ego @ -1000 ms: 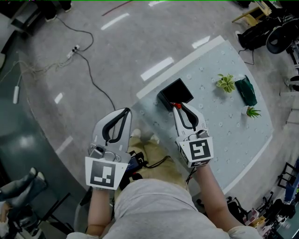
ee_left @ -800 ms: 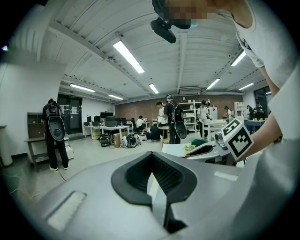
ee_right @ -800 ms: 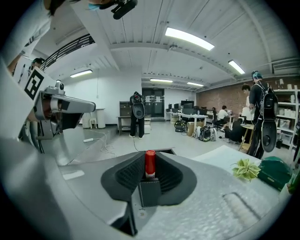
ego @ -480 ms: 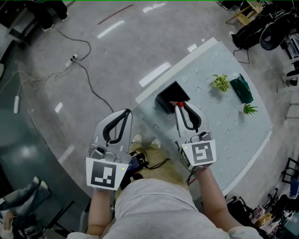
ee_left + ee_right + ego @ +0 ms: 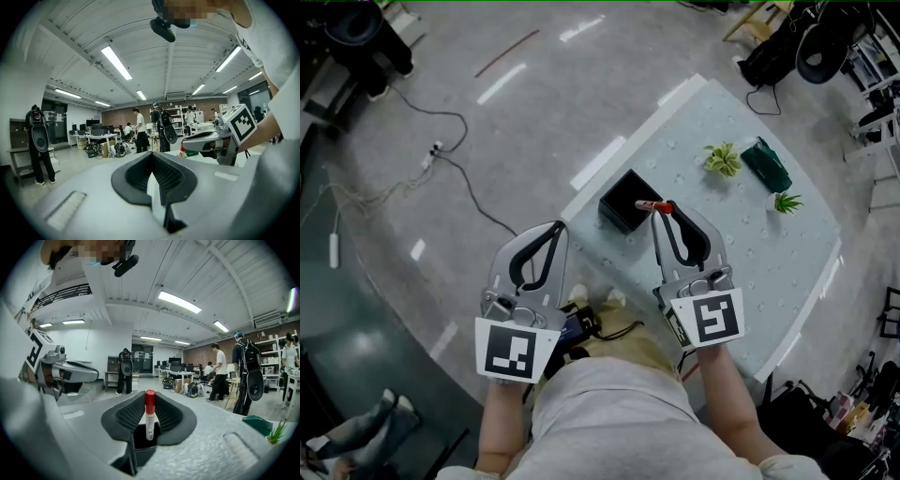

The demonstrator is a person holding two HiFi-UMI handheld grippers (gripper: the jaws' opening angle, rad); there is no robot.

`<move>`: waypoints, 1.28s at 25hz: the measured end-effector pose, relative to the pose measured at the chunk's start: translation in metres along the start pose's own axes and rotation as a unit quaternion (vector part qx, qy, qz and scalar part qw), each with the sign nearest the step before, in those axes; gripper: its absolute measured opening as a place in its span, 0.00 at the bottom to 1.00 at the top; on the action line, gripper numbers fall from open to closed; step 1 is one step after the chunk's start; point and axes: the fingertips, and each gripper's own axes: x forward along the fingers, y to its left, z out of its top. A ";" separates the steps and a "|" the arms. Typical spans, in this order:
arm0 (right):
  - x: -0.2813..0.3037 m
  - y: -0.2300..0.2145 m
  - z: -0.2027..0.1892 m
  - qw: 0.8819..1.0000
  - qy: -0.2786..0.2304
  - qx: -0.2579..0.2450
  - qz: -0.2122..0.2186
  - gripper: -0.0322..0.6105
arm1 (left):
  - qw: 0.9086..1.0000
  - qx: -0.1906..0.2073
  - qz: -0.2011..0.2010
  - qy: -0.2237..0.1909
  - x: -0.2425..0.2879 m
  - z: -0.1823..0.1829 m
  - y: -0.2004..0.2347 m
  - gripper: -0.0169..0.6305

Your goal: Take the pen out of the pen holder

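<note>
My right gripper [image 5: 662,212] is shut on a white pen with a red cap [image 5: 658,206], held just right of and above the black square pen holder [image 5: 626,201] on the pale table [image 5: 741,244]. In the right gripper view the pen [image 5: 149,416] stands upright between the pads, and the holder's dark opening [image 5: 142,440] lies below it. My left gripper [image 5: 554,227] hangs over the floor left of the table, shut and empty. In the left gripper view its tips [image 5: 153,156] meet, and the right gripper [image 5: 206,139] shows at the right.
Two small green plants [image 5: 722,157] [image 5: 785,201] and a dark green packet [image 5: 766,164] lie at the table's far side. A cable [image 5: 441,150] runs over the grey floor. Several people [image 5: 218,371] and desks fill the room behind.
My right gripper has risen with the pen, which now stands higher over the holder. The left gripper has come up a little, still shut.
</note>
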 end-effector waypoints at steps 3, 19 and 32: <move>-0.008 -0.007 0.005 1.000 0.000 0.004 -0.017 0.15 | 1.000 0.008 -0.017 -0.007 0.006 0.007 -0.005 0.05; -0.067 -0.046 0.028 0.991 -0.024 0.015 -0.131 0.15 | 0.991 0.032 -0.126 -0.042 0.041 0.039 -0.048 0.05; -0.127 -0.073 0.004 0.973 0.012 0.026 -0.227 0.15 | 0.973 0.045 -0.222 -0.048 0.066 0.045 -0.098 0.05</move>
